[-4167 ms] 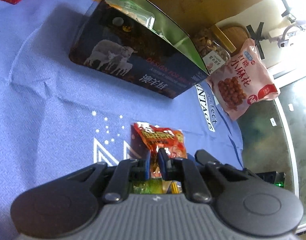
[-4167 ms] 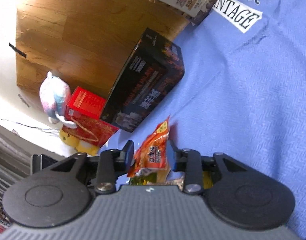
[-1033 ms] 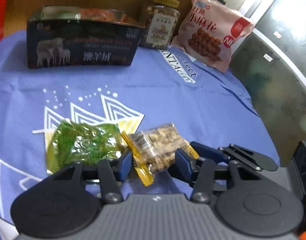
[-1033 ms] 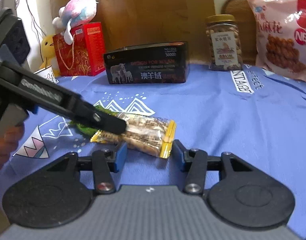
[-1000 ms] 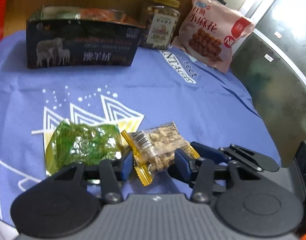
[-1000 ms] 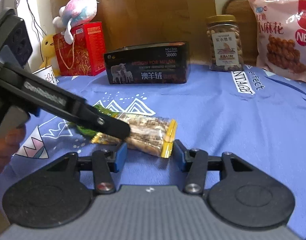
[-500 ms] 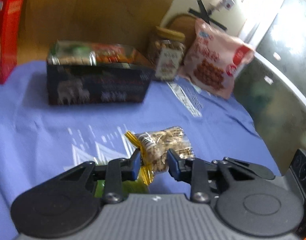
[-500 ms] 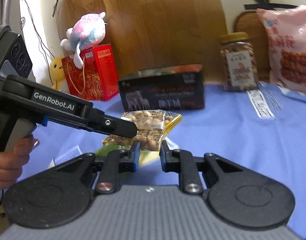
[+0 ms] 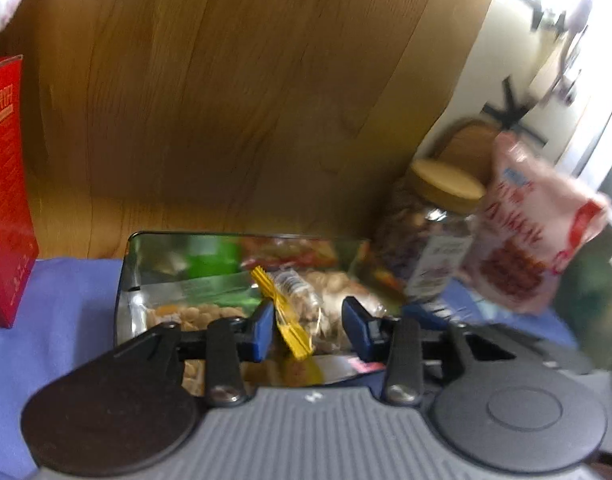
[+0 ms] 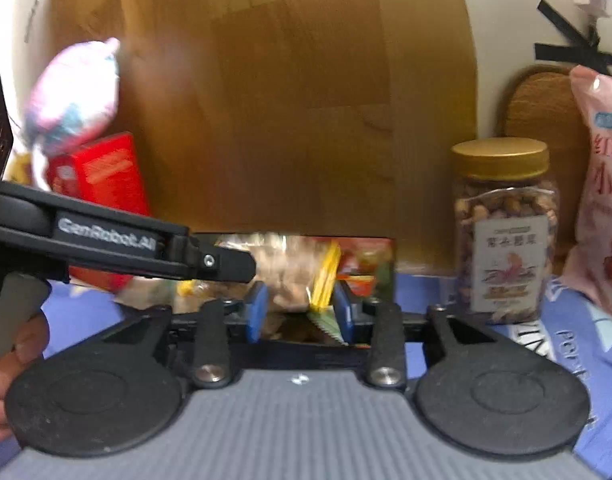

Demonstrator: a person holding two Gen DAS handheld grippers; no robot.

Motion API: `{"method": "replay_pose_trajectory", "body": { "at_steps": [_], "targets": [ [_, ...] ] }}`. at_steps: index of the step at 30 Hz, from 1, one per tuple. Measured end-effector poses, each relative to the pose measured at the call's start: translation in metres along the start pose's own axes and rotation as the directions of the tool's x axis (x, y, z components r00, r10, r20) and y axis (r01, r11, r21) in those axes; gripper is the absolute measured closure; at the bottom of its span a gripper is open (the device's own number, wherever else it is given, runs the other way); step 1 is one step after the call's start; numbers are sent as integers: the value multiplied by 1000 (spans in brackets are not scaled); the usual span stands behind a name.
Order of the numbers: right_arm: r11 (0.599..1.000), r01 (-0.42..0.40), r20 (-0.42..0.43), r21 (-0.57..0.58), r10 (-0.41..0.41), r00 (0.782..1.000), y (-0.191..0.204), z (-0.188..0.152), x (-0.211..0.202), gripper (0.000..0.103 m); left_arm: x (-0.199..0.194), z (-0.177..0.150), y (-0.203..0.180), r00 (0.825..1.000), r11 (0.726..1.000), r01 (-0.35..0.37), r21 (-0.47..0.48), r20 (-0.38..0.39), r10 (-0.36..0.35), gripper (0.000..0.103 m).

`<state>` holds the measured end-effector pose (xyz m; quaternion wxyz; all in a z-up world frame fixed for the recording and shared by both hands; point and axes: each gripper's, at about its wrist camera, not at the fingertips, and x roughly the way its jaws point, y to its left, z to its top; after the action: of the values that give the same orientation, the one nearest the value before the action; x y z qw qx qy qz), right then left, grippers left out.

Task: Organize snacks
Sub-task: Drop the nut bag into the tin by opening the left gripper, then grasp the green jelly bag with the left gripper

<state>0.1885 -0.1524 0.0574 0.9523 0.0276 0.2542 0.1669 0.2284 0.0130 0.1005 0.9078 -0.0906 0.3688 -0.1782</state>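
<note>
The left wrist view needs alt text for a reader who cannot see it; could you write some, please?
The left tongs, jaws opening, hold a yellow-edged nut packet between them above an open snack box. Behind stand a nut jar, a pink bag and a wooden board.

A clear, yellow-edged packet of nuts (image 9: 306,304) hangs tilted above a dark, open rectangular tin (image 9: 125,280) already filled with other snack packets.

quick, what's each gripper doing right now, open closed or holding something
Left gripper: jaws opening, the clear nut packet between them over the open box.
Right gripper: jaws opening, same packet's other end between them.
</note>
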Motion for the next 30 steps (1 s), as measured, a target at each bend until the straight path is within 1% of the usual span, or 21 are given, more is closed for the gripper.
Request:
{"method": "replay_pose_trajectory", "body": {
  "at_steps": [1, 2, 5, 7, 8, 9, 11, 13, 15, 16, 18, 19, 20, 21, 23, 24, 26, 28, 30],
  "targets": [
    [1000, 10, 12, 4, -10, 1000, -1, -2, -6, 63, -1, -3, 1, 1000, 1000, -26, 9, 1, 26, 66],
    [1000, 9, 29, 19, -10, 1000, -2, -6, -15, 63, -7, -6, 2, 999, 999, -33, 13, 13, 33, 66],
    [995, -41, 67, 86, 35, 997, -8, -24, -53, 63, -38, -20, 10, 998, 1000, 18, -6, 57, -17, 66],
    [983, -98, 50, 157, 91, 995, -14, -45, -81, 63, -64, -36, 12, 996, 1000, 30, -7, 79, -29, 66],
    [971, -125, 29, 205, 121, 992, -17, -57, -92, 63, -77, -47, 13, 997, 999, 40, -7, 73, -40, 66],
    [955, -152, 5, 254, 155, 988, -19, -69, -100, 63, -85, -56, 15, 997, 998, 57, -8, 61, -56, 65],
    [910, -218, -31, 353, 244, 969, -21, -97, -116, 63, -97, -79, 17, 997, 997, 80, -10, 7, -79, 63],
    [871, -243, -50, 427, 291, 955, -20, -119, -127, 63, -101, -102, 21, 994, 995, 94, -25, -56, -95, 59],
    [836, -249, -63, 489, 318, 946, -17, -138, -137, 62, -98, -125, 26, 986, 992, 107, -64, -122, -114, 57],
    [824, -250, -66, 508, 326, 943, -16, -143, -138, 62, -93, -135, 28, 982, 991, 108, -80, -148, -119, 57],
    [804, -249, -75, 540, 340, 937, -13, -153, -142, 62, -92, -150, 31, 976, 987, 113, -114, -175, -132, 57],
    [792, -253, -79, 556, 353, 932, -13, -156, -146, 62, -89, -158, 33, 971, 982, 123, -141, -189, -149, 57],
    [775, -256, -82, 578, 368, 926, -13, -158, -145, 65, -89, -163, 33, 974, 979, 132, -156, -166, -158, 59],
    [755, -257, -85, 604, 381, 921, -12, -162, -144, 70, -89, -166, 31, 975, 979, 133, -154, -156, -158, 60],
    [741, -246, -93, 625, 384, 919, -7, -162, -143, 71, -89, -167, 27, 977, 981, 122, -153, -157, -146, 67],
    [729, -242, -94, 640, 387, 917, -6, -157, -138, 69, -87, -167, 27, 975, 978, 130, -166, -160, -157, 67],
    [701, -242, -85, 671, 397, 914, -6, -153, -130, 70, -86, -167, 26, 975, 977, 127, -173, -161, -156, 67],
    [695, -245, -79, 676, 398, 914, -7, -152, -125, 74, -86, -167, 25, 973, 975, 130, -180, -164, -160, 67],
    [699, -232, -80, 676, 382, 921, -6, -151, -121, 81, -84, -166, 24, 973, 974, 131, -185, -163, -162, 67]
  ]
}}
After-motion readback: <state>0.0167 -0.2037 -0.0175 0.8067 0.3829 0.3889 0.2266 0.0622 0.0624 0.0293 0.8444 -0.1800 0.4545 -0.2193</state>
